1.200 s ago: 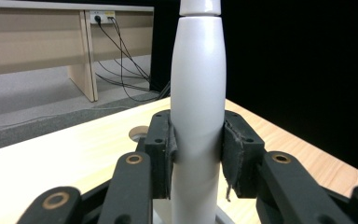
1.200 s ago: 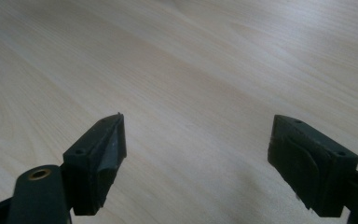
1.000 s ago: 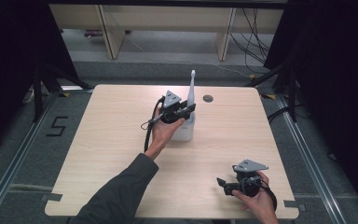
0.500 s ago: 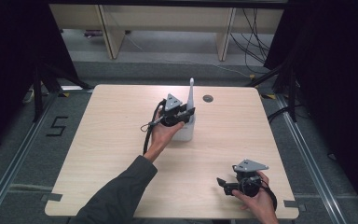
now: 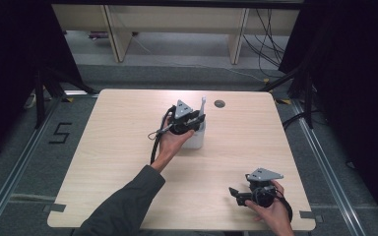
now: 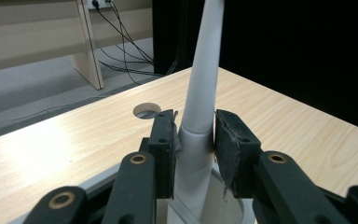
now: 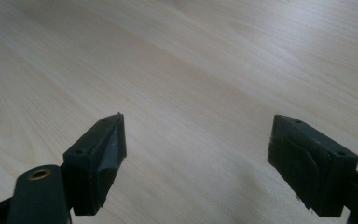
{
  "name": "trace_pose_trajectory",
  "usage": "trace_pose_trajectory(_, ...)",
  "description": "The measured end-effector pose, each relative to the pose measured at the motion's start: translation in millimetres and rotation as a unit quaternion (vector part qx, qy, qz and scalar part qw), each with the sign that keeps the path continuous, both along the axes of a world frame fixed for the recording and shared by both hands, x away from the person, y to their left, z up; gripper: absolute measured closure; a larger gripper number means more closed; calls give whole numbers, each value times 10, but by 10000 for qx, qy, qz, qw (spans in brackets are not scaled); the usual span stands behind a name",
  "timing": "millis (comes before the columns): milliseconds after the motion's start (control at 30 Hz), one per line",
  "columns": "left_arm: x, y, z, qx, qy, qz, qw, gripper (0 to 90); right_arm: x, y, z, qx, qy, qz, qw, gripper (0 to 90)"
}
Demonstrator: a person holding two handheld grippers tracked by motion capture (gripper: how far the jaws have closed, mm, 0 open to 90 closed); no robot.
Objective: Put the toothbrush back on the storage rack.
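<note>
My left gripper pinches a long white tapered handle, its two black pads pressed against either side just where the slim upper part meets a thicker grey-white collar. The handle stands nearly upright in a white container that sits around the middle of the light wooden table; in the left gripper view I look down past my jaws at the container's pale rim and into its mouth, where the lower end of the handle goes down out of sight, so I cannot tell what kind of tool it is or whether anything else lies inside. From the high view the tip of the handle pokes up beyond my left gripper, and the container is partly hidden by my left hand. Just beyond it a round cable hole is set in the tabletop. My right gripper rests low near the table's near right corner, well apart from the container, held in my right hand; its jaws are spread wide with bare wood between them. On the grey floor to the left of the table a large "5" is marked in dark tape. I can read no label on the container.
</note>
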State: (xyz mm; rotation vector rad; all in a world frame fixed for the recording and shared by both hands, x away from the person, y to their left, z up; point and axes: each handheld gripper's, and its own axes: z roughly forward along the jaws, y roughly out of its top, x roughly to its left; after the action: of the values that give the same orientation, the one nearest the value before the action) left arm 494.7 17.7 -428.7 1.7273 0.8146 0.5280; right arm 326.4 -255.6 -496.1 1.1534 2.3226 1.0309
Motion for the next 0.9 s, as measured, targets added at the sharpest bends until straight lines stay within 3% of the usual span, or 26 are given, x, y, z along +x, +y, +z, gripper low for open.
trace_pose_trajectory(233, 7, 37, -12, 35, 71, 45, 10000, 643, -12, 18, -5, 72, 52, -48, 9999, 199)
trace_pose_trajectory(500, -22, 69, 13, 41, 127, 99, 9999, 517, -5, 8, 2, -6, 16, 3, 10000, 199)
trace_pose_trajectory(767, -37, 106, 37, 17, 171, 87, 9998, 461, -2, 8, 0, -8, 4, 19, 10000, 199)
trace_pose_trajectory(900, -56, 120, 54, -1, 227, 90, 9997, 410, -4, 19, -13, 86, 39, 21, 10000, 199)
